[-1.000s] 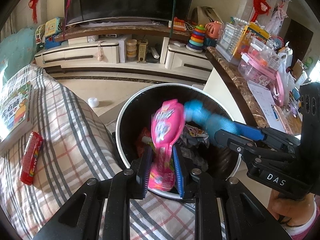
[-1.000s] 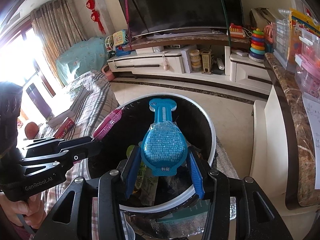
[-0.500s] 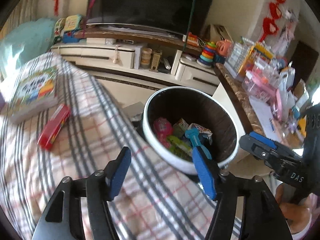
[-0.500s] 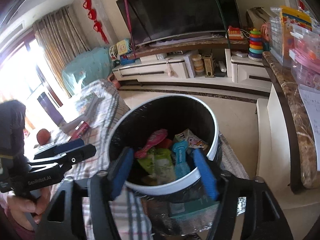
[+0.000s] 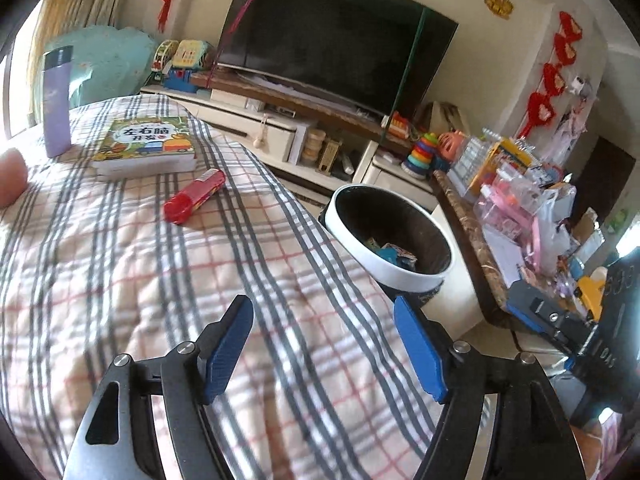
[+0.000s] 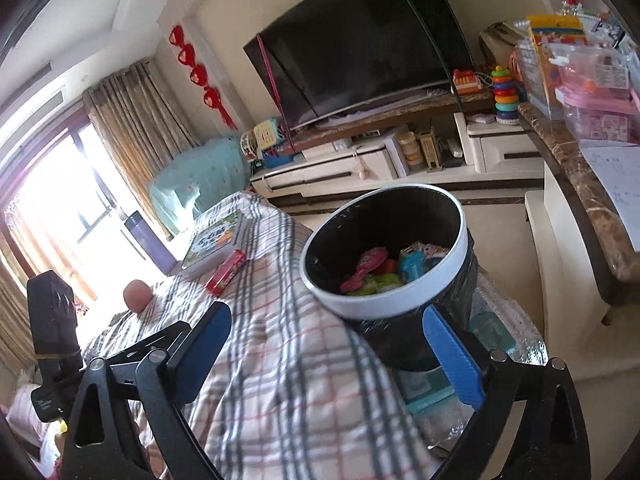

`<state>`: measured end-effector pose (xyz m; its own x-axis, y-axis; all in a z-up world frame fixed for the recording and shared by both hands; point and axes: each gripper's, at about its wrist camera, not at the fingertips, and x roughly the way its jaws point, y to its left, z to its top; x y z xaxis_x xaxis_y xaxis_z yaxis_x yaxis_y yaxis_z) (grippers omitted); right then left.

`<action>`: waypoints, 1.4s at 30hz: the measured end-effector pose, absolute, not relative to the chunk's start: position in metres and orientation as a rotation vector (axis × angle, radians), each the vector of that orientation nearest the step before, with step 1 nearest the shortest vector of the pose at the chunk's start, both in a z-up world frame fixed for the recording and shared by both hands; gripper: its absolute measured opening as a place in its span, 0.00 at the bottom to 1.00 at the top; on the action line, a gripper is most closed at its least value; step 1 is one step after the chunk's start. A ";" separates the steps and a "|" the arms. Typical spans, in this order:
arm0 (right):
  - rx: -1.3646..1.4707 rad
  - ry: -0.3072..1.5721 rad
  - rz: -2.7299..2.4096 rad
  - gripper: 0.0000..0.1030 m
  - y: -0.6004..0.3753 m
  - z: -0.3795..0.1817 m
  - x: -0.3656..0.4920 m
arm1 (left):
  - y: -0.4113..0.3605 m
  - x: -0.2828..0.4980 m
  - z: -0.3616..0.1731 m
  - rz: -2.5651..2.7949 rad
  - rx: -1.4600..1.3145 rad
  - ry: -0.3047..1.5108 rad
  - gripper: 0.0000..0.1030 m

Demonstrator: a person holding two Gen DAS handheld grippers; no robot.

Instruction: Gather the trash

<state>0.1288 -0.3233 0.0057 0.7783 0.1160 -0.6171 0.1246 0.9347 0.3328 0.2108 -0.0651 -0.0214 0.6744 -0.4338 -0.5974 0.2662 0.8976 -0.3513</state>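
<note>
A round bin with a white rim [image 5: 408,276] [image 6: 384,308] stands beside the plaid-covered table. It holds a pink wrapper [image 6: 366,266], a blue package [image 6: 412,266] and green wrappers [image 6: 372,282]. A red packet [image 5: 195,196] [image 6: 227,273] lies on the plaid cloth [image 5: 160,280]. My left gripper [image 5: 324,344] is open and empty above the cloth, short of the bin. My right gripper [image 6: 328,348] is open and empty, pulled back from the bin's near rim.
On the cloth lie a picture book [image 5: 146,146], a purple flask [image 5: 58,100] and a reddish ball [image 6: 137,295]. A marble-topped counter [image 5: 472,236] crowded with boxes stands right of the bin. A TV [image 5: 332,36] and its stand are behind.
Both grippers opened and dropped the pink wrapper and the blue package into the bin. Both then pulled back and up from the bin, the left swinging over the cloth.
</note>
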 end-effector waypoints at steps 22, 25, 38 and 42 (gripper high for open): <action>0.075 0.397 -0.205 1.00 -0.257 0.029 0.032 | -0.047 0.063 -0.015 -0.222 -0.042 0.393 0.99; 0.059 0.405 -0.219 1.00 -0.255 0.021 0.030 | -0.051 0.064 -0.022 -0.212 -0.035 0.413 0.99; 0.031 0.456 -0.263 1.00 -0.252 0.008 0.032 | -0.055 0.069 -0.022 -0.174 -0.025 0.424 0.99; 0.032 0.454 -0.269 1.00 -0.254 0.009 0.031 | -0.056 0.067 -0.024 -0.173 -0.021 0.427 0.99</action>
